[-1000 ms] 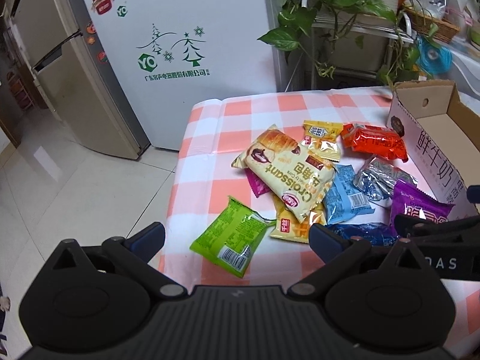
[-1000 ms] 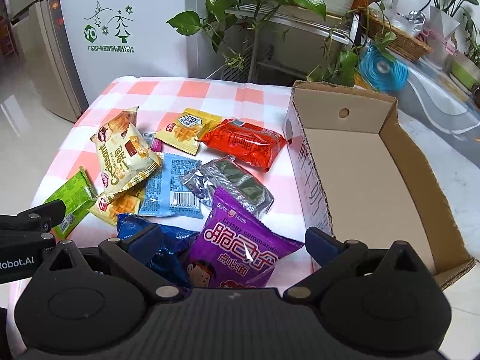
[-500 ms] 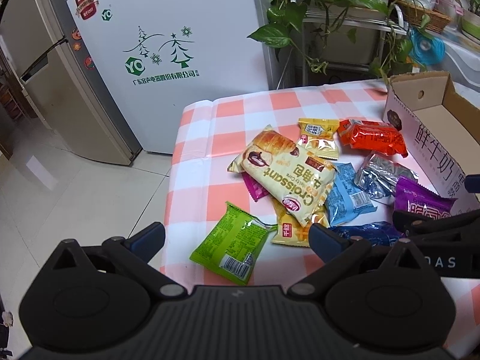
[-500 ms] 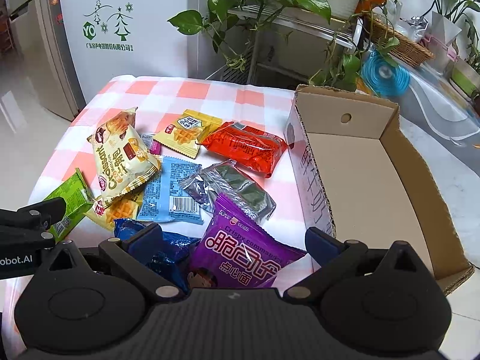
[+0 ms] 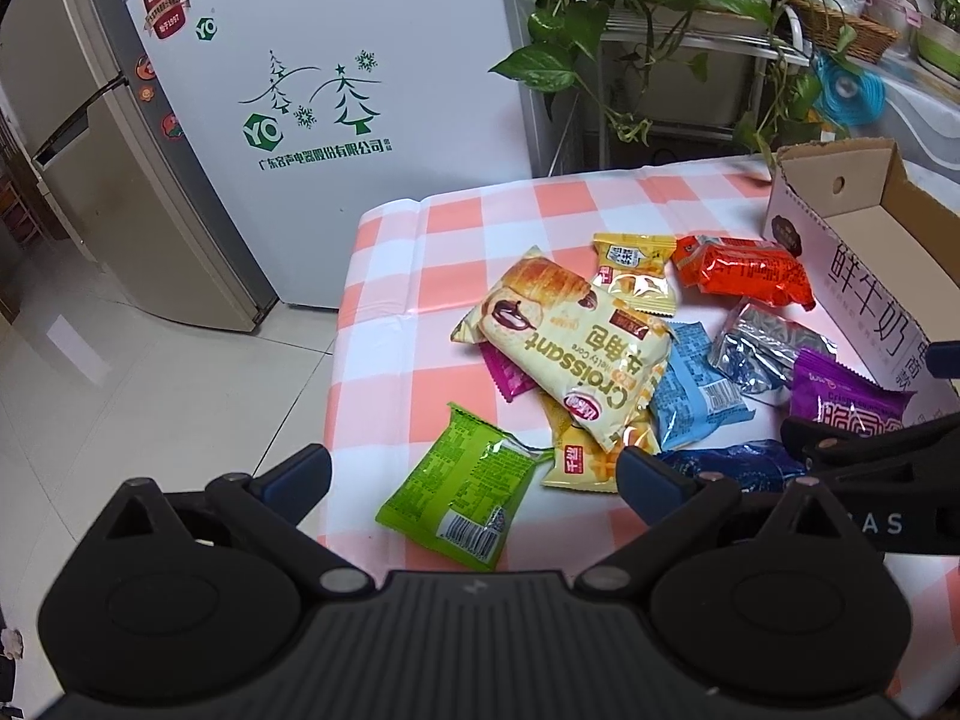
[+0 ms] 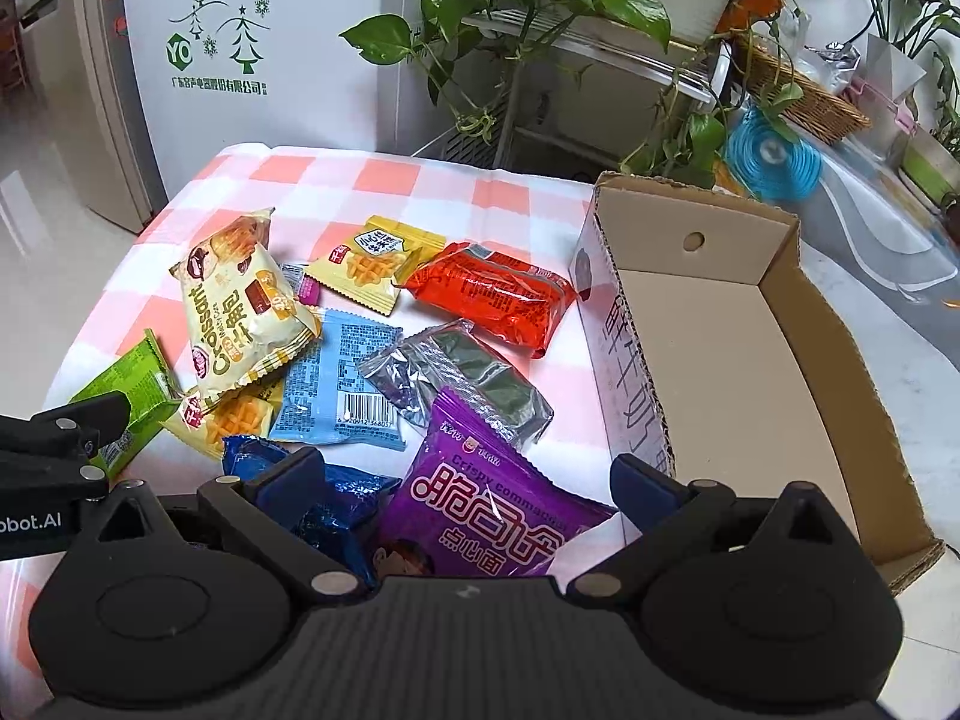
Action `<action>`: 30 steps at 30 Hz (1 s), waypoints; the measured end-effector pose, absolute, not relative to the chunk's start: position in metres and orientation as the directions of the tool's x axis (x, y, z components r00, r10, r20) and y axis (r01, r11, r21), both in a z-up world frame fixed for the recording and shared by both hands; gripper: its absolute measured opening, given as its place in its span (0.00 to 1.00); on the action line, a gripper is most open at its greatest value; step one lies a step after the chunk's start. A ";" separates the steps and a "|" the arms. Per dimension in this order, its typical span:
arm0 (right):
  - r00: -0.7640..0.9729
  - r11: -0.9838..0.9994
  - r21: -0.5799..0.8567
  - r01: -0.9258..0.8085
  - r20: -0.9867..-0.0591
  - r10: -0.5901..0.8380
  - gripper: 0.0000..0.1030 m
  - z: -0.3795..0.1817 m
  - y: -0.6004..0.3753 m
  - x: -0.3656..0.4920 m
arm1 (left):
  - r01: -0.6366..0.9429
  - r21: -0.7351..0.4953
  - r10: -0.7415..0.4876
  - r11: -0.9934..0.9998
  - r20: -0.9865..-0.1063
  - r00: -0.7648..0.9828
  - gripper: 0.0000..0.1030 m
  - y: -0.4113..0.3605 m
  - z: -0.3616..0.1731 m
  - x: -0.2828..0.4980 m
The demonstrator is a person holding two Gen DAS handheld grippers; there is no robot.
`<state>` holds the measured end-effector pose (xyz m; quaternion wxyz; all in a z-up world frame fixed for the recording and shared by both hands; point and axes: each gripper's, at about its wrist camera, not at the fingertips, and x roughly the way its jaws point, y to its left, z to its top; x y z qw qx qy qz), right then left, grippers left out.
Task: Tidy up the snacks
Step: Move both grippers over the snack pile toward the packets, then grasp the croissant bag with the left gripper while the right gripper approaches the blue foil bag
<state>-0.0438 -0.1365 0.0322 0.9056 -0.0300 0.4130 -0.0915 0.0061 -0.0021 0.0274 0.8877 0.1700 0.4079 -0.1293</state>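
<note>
Over the last second both tongs have drawn back and up a little from the snack pile, so more of the checked desk (image 5: pixel 456 222) and the white fridge (image 5: pixel 336 90) behind it shows in the left view; nothing on the desk has shifted. The left tongs (image 5: pixel 474 468) stand wide open and empty over the green packet (image 5: pixel 462 480) at the near left edge. The right tongs (image 6: pixel 456 474) are likewise open and empty, hanging above the purple crisp bag (image 6: pixel 492 504) and the dark blue packet (image 6: pixel 324 492). The pile lies untouched: the croissant bag (image 5: pixel 576 348) rests on top of a yellow waffle packet (image 5: pixel 582 456) and a magenta one, with the light blue packet (image 6: pixel 342 384), the silver packet (image 6: pixel 462 378) and the red packet (image 6: pixel 492 294) spread toward the cardboard box (image 6: pixel 840 360). That box, just right of the snacks, holds nothing yet, so the sorting seems not to have begun. The small retreat reads as lining up a first pick, most likely purple for the right, green for the left.
</note>
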 end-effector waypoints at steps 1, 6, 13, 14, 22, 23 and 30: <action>0.642 0.981 -0.131 0.141 -0.742 -0.192 1.00 0.032 -0.136 -0.044 | 0.368 0.196 -0.091 0.909 -0.768 0.634 0.97 -0.002 0.027 0.006; 0.638 0.981 -0.132 0.144 -0.745 -0.194 1.00 0.030 -0.136 -0.043 | 0.368 0.191 -0.093 0.910 -0.771 0.630 0.97 -0.002 0.026 0.007; 0.633 0.980 -0.131 0.147 -0.749 -0.195 1.00 0.029 -0.135 -0.042 | 0.368 0.184 -0.096 0.912 -0.774 0.626 0.96 0.000 0.024 0.009; 0.632 0.980 -0.130 0.147 -0.750 -0.195 1.00 0.029 -0.135 -0.042 | 0.368 0.184 -0.096 0.912 -0.774 0.626 0.96 0.000 0.023 0.009; 0.629 0.981 -0.125 0.150 -0.753 -0.192 1.00 0.027 -0.135 -0.041 | 0.368 0.183 -0.097 0.912 -0.774 0.625 0.94 0.000 0.024 0.009; 0.629 0.981 -0.125 0.150 -0.754 -0.192 1.00 0.027 -0.135 -0.041 | 0.368 0.182 -0.098 0.912 -0.774 0.625 0.94 0.000 0.023 0.009; 0.630 0.985 -0.103 0.140 -0.758 -0.169 1.00 0.028 -0.138 -0.042 | 0.368 0.145 -0.120 0.918 -0.783 0.610 0.94 0.001 0.024 0.009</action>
